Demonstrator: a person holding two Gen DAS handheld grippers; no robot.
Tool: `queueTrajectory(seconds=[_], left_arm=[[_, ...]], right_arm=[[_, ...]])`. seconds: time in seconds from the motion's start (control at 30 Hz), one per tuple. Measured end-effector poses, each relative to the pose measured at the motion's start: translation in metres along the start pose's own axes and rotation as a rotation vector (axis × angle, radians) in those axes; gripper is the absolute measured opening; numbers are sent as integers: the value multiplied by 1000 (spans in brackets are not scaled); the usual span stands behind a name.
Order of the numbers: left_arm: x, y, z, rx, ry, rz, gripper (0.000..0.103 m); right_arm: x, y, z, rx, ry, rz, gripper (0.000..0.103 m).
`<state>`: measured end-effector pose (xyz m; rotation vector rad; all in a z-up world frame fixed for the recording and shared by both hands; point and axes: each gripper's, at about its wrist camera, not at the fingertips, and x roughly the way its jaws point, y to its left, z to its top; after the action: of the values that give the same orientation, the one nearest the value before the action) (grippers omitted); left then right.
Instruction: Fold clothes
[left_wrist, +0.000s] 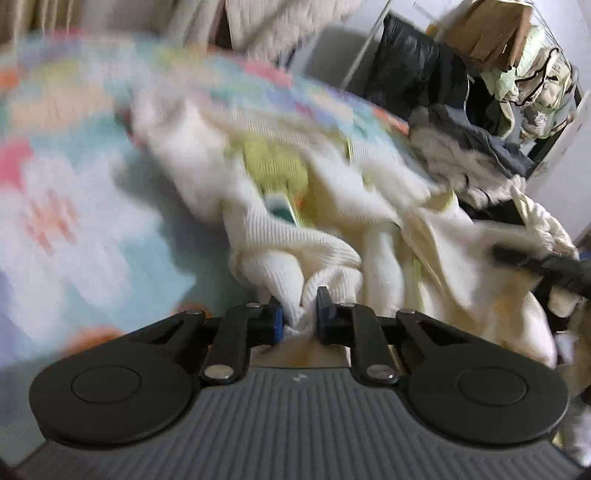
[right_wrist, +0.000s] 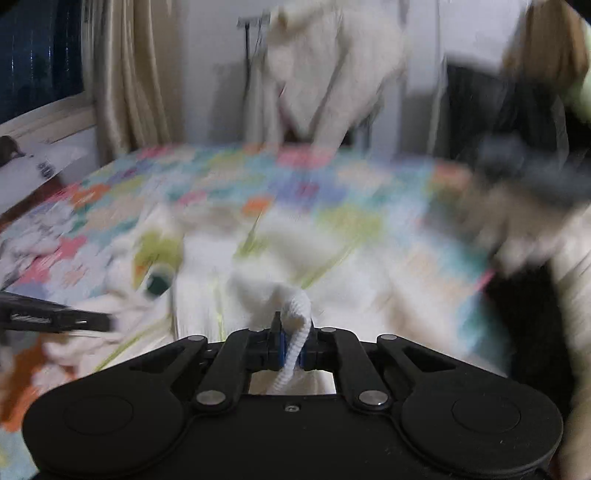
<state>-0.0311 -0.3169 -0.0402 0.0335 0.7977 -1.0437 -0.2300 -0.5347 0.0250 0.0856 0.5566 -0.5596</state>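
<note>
My left claw (left_wrist: 300, 314) is pinched tight on a bunched fold of the white ribbed sweater (left_wrist: 295, 251), its blue pads pressed into the knit. My right claw (right_wrist: 291, 349) is closed on a narrow strip of the same sweater (right_wrist: 291, 317), which loops up over the fingers and hangs down between them. The rest of the sweater lies crumpled on the patchwork bedspread (right_wrist: 332, 177), toward its near edge. Beyond the bedspread's right edge, a heap of dark and pale clothes (left_wrist: 461, 140) is piled. Much of both views is blurred.
</note>
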Motion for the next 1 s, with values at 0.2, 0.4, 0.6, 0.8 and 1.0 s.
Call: queueTrajectory(seconds=[0.2, 0.4, 0.6, 0.8, 1.0], left_arm=[[-65, 26, 34, -32, -192, 148, 15], [-95, 75, 38, -148, -226, 272, 14], [-114, 122, 32, -221, -224, 421, 9], [-129, 138, 28, -184, -170, 311, 23], [-94, 81, 10, 103, -33, 142, 55]], right_arm=[[-68, -55, 37, -53, -108, -353, 8], [-52, -83, 8, -49, -2, -428, 8], [1, -41, -33, -240, 224, -420, 41], [-18, 38, -23, -345, 159, -114, 59], [-21, 84, -32, -335, 196, 212, 60]])
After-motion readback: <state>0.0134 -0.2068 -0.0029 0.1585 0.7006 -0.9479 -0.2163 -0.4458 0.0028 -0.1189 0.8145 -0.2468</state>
